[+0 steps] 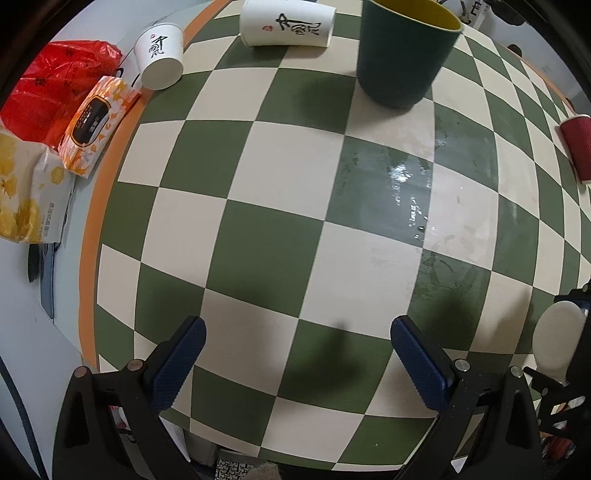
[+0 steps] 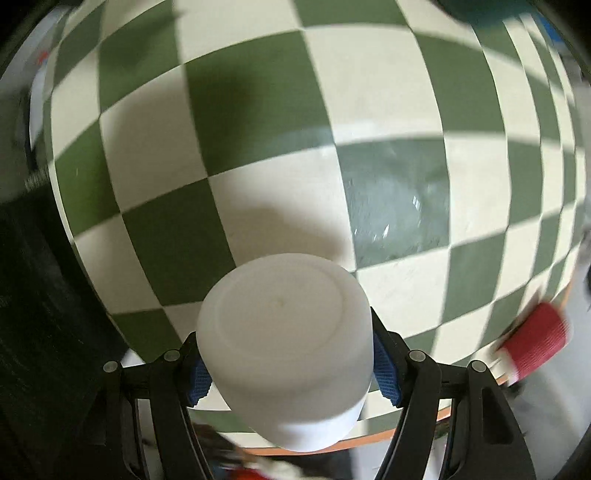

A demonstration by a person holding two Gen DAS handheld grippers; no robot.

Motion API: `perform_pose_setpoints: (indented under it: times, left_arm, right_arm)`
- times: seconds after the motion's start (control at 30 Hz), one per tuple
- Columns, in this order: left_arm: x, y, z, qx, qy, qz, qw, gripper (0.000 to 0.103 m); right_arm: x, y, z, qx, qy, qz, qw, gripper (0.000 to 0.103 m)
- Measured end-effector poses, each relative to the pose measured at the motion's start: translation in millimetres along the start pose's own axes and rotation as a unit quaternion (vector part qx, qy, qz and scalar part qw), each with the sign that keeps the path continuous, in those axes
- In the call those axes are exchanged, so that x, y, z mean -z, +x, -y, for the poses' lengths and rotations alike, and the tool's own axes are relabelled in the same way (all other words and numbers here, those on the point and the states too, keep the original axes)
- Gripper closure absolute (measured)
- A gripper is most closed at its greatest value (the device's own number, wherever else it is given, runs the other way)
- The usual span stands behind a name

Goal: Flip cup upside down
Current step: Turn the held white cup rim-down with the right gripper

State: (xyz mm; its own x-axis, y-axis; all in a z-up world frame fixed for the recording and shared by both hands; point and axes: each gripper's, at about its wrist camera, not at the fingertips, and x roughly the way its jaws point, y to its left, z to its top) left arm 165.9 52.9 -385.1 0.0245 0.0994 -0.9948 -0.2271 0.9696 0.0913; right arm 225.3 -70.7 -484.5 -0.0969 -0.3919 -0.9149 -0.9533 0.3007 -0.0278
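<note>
Left wrist view. Left gripper (image 1: 298,354) low over the near edge of the checkered table (image 1: 280,236); blue-padded fingers (image 1: 177,365) spread wide apart, nothing between them.

Far out to its left, off the checkered cloth: red plastic bag (image 1: 55,81), orange wet-wipe pack (image 1: 96,125), yellow-patterned tissue pack (image 1: 29,192). Ahead and left, a white paper cup (image 1: 159,55) with black calligraphy, tipped so its open mouth faces the camera. Ahead, a second paper cup (image 1: 288,24) with the same lettering, lying on its side. Just right of that, straight ahead and well apart from the gripper, a dark green cup (image 1: 402,55) with yellow lining, upright. Glossy wet-looking patch (image 1: 406,184) on the table ahead and slightly right. Far right edge: red ribbed cup (image 1: 578,147) on its side. Low right, beside the gripper: the white cup (image 1: 557,332), partly seen, in the other gripper's frame.

Right wrist view, some motion blur. Right gripper (image 2: 291,365) clamped on the white cup (image 2: 284,332); blue pads press its sides left and right. Cup's flat base faces the camera, mouth pointing back toward the gripper body; held above the table's near edge, not touching it. Shiny patch (image 2: 391,206) ahead and right. Red ribbed cup (image 2: 535,343) blurred, out to the right of the gripper. Dark green shape at top right, too blurred to name.
</note>
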Motion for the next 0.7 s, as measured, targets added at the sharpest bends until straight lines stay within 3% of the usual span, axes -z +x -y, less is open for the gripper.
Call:
perform_pose_setpoints:
  times: [0.17,0.3,0.7]
  left_arm:
    - [1,4,9,0.005,0.006,0.0,1.0,0.0]
    - [3,5,13,0.011,0.01,-0.002,0.9999,0.0]
    - [6,7,29,0.015,0.021,-0.003,0.9997,0.0]
  right_arm:
    - [-1,10,22,-0.08,0.097,-0.021,0.992,0.031]
    - [-3,18,32,-0.113,0.148,-0.029,0.982,0.031]
    - [-14,37,64,-0.155,0.237,-0.044,0.958,0.03]
